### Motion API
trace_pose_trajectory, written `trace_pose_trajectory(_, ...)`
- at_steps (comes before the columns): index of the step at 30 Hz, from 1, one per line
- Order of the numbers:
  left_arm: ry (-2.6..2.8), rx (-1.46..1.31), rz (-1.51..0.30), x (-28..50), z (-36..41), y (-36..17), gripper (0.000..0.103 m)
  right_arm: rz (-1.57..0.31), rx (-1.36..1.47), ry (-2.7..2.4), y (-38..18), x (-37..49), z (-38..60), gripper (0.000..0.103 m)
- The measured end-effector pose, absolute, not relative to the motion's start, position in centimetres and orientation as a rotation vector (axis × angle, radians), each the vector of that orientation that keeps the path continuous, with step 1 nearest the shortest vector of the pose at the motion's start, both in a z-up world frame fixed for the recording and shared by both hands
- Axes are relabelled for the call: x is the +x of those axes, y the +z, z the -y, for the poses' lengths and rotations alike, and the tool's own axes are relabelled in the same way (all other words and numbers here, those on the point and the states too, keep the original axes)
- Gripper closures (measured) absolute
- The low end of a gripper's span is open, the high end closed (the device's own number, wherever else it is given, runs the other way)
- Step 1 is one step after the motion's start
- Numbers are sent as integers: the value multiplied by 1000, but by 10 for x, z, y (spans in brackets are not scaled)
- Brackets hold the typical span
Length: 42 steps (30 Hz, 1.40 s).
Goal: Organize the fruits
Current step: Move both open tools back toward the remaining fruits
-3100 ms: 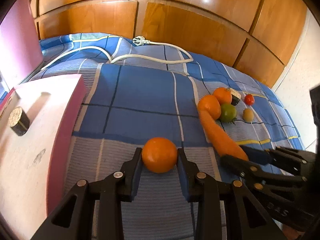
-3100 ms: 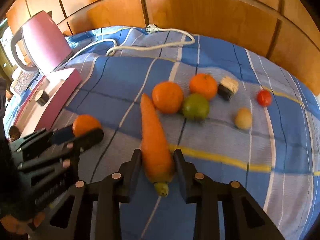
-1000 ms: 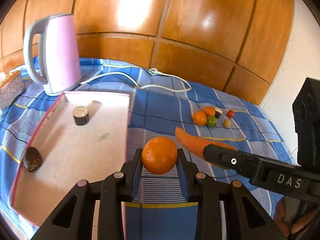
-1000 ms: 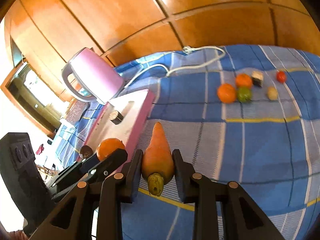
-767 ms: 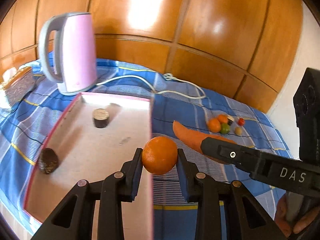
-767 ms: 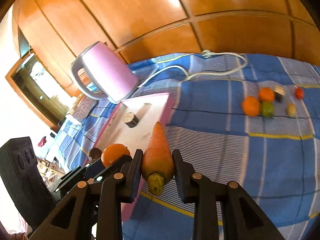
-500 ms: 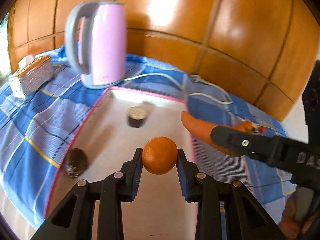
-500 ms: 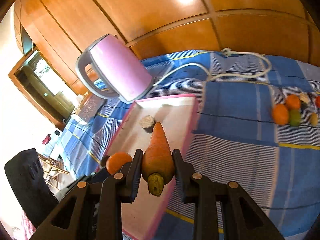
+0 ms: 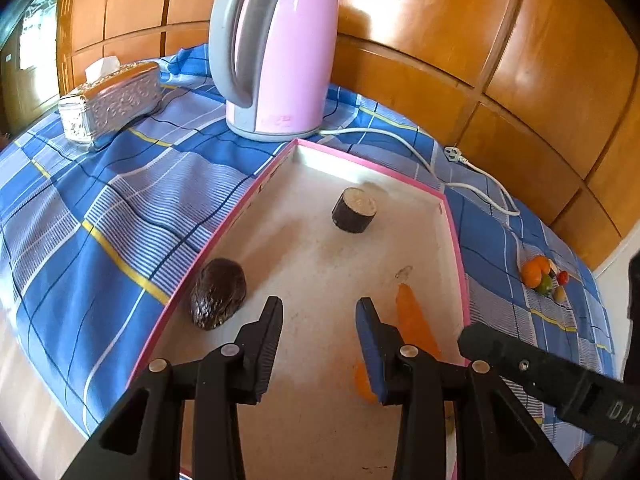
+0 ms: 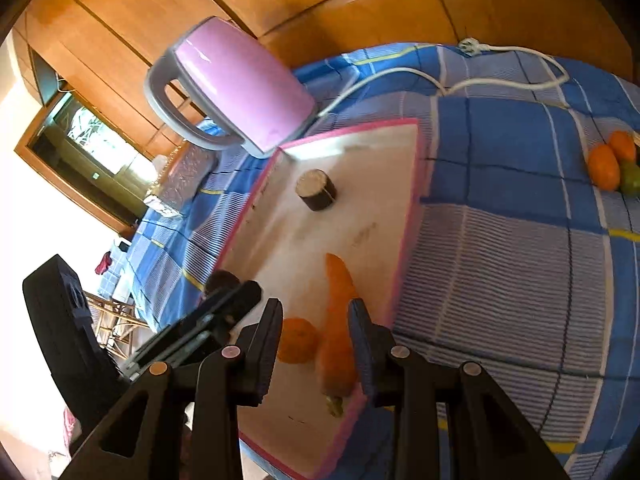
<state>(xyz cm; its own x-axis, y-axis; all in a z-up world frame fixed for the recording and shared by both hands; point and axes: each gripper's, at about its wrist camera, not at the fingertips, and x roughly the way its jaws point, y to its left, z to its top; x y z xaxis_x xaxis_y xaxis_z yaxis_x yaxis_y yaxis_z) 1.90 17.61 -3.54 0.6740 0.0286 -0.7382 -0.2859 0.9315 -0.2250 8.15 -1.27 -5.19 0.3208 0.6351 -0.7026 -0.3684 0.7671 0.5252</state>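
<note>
A pink-rimmed white tray lies on the blue checked cloth. My left gripper is open and empty above the tray. My right gripper is open too. The carrot and the orange lie loose in the tray below the fingers, blurred. A dark avocado and a dark round slice also sit in the tray. More fruits lie grouped on the cloth at the far right.
A pink kettle stands behind the tray, its white cord trailing right. A silver tissue box sits at the far left. Wooden panels back the scene.
Both grippers moved over the tray and opened. The orange has left the left gripper and the carrot the right; both now lie in the tray.
</note>
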Motion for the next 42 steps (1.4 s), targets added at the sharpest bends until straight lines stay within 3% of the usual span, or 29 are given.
trace_pose_trajectory(17, 130, -267, -797, 16, -141, -22, 64, -919, 141, 545, -39, 60, 32, 68)
trace_pose_trajectory(42, -34, -158, -834, 34, -60, -24, 64, -896, 230, 319, -51, 74, 116, 69)
